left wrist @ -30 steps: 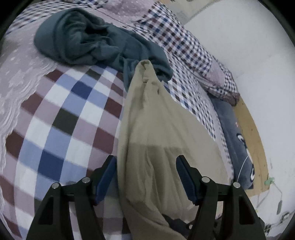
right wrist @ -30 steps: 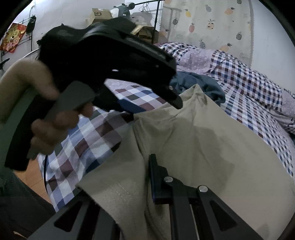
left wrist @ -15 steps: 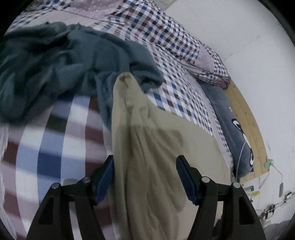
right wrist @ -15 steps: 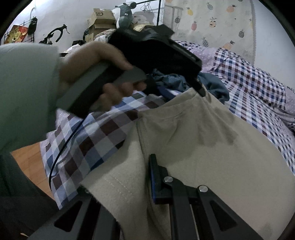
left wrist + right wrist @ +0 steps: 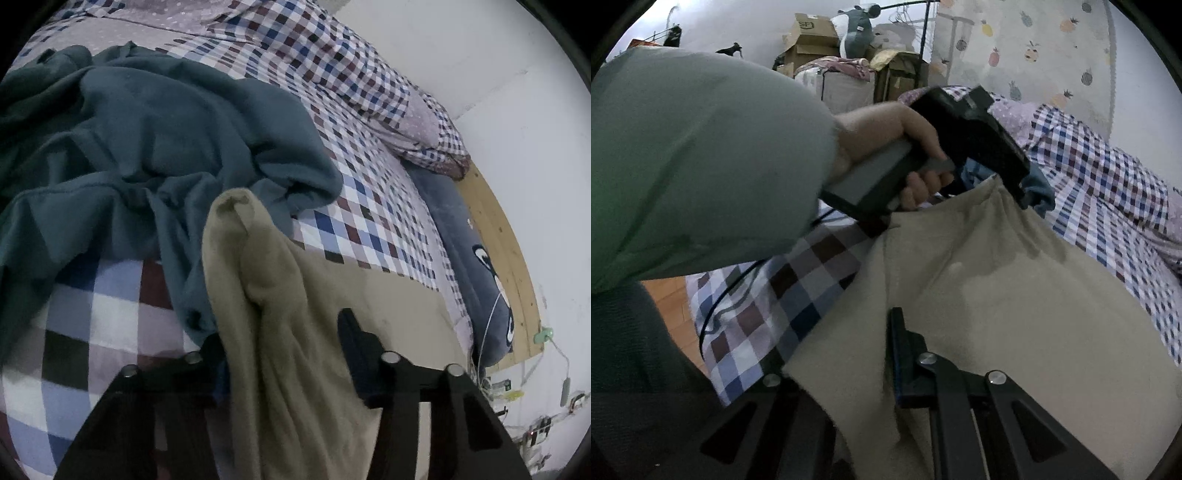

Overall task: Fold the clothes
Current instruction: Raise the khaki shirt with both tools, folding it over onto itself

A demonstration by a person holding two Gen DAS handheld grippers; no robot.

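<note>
Since a second ago the left gripper [image 5: 284,354] has swung closer to the crumpled teal knit garment [image 5: 155,136], carrying its edge of the khaki woven cloth garment [image 5: 266,332]. Its jaws look clamped on that bunched fold, though blur hides the contact. Right gripper [image 5: 838,373] pinches the near hem. Between them the cloth's long axis runs across the checked bedspread [image 5: 373,229]. Two garments, two grippers.
</note>
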